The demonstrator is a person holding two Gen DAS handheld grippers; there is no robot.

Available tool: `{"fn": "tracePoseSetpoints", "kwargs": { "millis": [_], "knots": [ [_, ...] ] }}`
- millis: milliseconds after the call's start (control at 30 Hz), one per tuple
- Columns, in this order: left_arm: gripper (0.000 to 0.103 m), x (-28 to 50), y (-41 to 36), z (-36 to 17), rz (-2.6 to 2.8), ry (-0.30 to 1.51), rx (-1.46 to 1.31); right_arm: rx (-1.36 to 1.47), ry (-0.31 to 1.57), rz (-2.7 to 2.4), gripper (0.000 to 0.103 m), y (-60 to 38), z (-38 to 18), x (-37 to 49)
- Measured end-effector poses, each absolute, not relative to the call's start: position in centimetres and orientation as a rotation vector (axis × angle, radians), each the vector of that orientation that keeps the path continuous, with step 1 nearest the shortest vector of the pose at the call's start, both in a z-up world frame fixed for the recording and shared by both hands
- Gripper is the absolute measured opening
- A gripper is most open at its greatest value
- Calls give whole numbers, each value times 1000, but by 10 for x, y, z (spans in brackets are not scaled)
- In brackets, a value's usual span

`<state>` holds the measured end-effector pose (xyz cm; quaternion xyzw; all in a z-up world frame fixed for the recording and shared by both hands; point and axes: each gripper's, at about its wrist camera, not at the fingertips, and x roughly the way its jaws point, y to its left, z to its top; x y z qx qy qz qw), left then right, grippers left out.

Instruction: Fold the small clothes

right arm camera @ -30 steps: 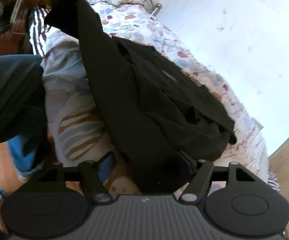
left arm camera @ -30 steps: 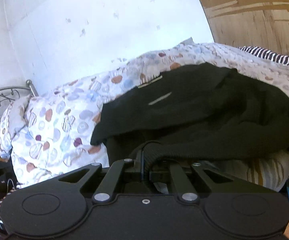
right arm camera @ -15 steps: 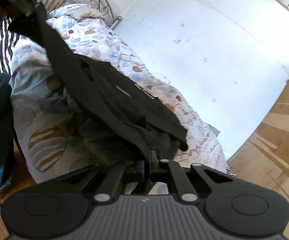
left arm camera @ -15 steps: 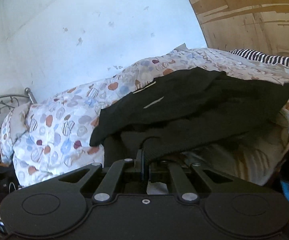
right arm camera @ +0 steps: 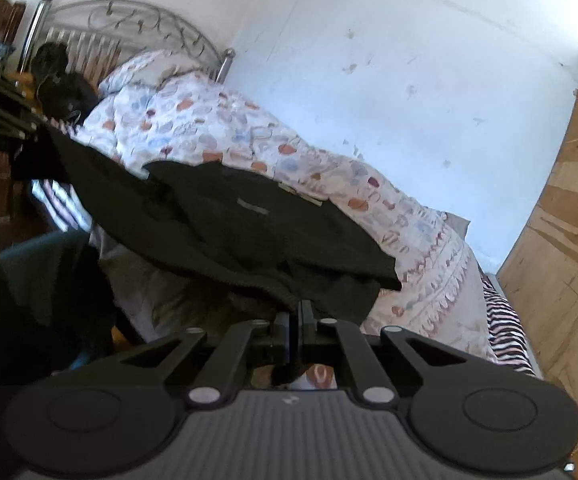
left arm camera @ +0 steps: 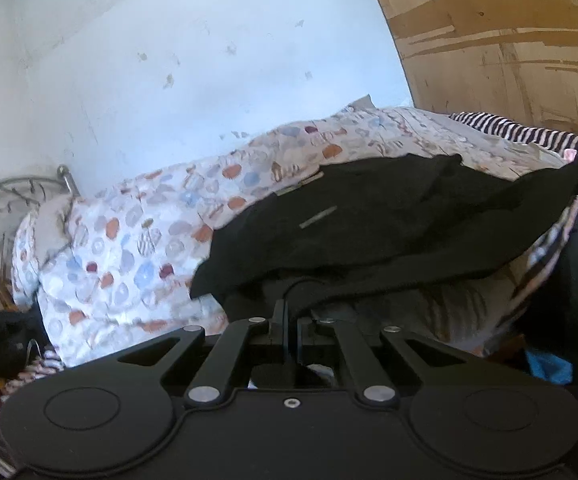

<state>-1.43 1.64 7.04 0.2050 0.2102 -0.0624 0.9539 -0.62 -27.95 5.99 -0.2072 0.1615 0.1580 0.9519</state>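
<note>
A black garment (left arm camera: 369, 224) lies across the near edge of the bed, its ribbed hem stretched between both grippers. My left gripper (left arm camera: 291, 316) is shut on the hem at the garment's left end. My right gripper (right arm camera: 296, 314) is shut on the hem at the other end; the garment (right arm camera: 229, 220) runs from it up to the left gripper (right arm camera: 29, 128), seen at the far left. A small grey label (left arm camera: 317, 216) shows on the garment's top.
The bed carries a quilt with coloured dots (left arm camera: 137, 240) and a metal headboard (right arm camera: 129, 28). A striped cloth (left arm camera: 521, 130) lies at the foot end. A white wall (left arm camera: 209, 60) stands behind, a wooden panel (left arm camera: 509, 40) to the right. The person's dark trousers (left arm camera: 569, 300) are near.
Both grippers have pulled apart and swung level, so the hem is now stretched taut along the bed's edge. The right gripper's view has turned from looking down to looking across the bed.
</note>
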Motion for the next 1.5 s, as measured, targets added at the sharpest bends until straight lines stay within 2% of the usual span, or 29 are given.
{"fn": "tracePoseSetpoints", "kwargs": {
  "millis": [100,267,400,533,667,833,1100,1167,1200,1233,1267,1300,1333,1367,1400,1433,1500],
  "knots": [
    [3,13,12,87,-137,370,431,-334,263,306,4,-283,76,25],
    [3,99,4,126,-164,281,491,-355,164,290,4,-280,108,106],
    [3,197,6,161,-209,333,465,-362,186,288,4,-284,134,195],
    [3,297,7,174,-194,398,453,-382,256,273,4,-289,144,296],
    [3,397,8,156,-191,486,457,-364,377,271,4,-286,133,401],
    [3,505,26,103,-198,658,343,-381,520,302,4,-272,89,497],
    [4,578,43,42,-188,759,222,-371,598,312,4,-267,36,560],
    [9,586,45,35,-183,777,196,-323,616,315,5,-271,29,570],
    [19,588,46,33,-182,789,179,-303,625,315,5,-272,27,573],
    [38,590,50,32,-191,809,148,-280,635,318,11,-275,25,576],
    [52,593,54,31,-209,834,107,-254,644,324,21,-278,23,580],
    [80,595,63,31,-238,866,34,-212,651,346,27,-283,22,582],
    [93,596,72,33,-267,886,-43,-167,661,368,40,-287,20,586],
    [93,596,82,35,-286,888,-110,-119,676,387,53,-292,18,590],
    [93,594,93,39,-284,876,-171,-82,693,400,60,-296,18,594],
    [95,593,102,43,-273,862,-207,-44,710,416,71,-301,16,597],
    [101,586,120,52,-258,820,-254,8,725,436,82,-308,15,602]
  ]
}}
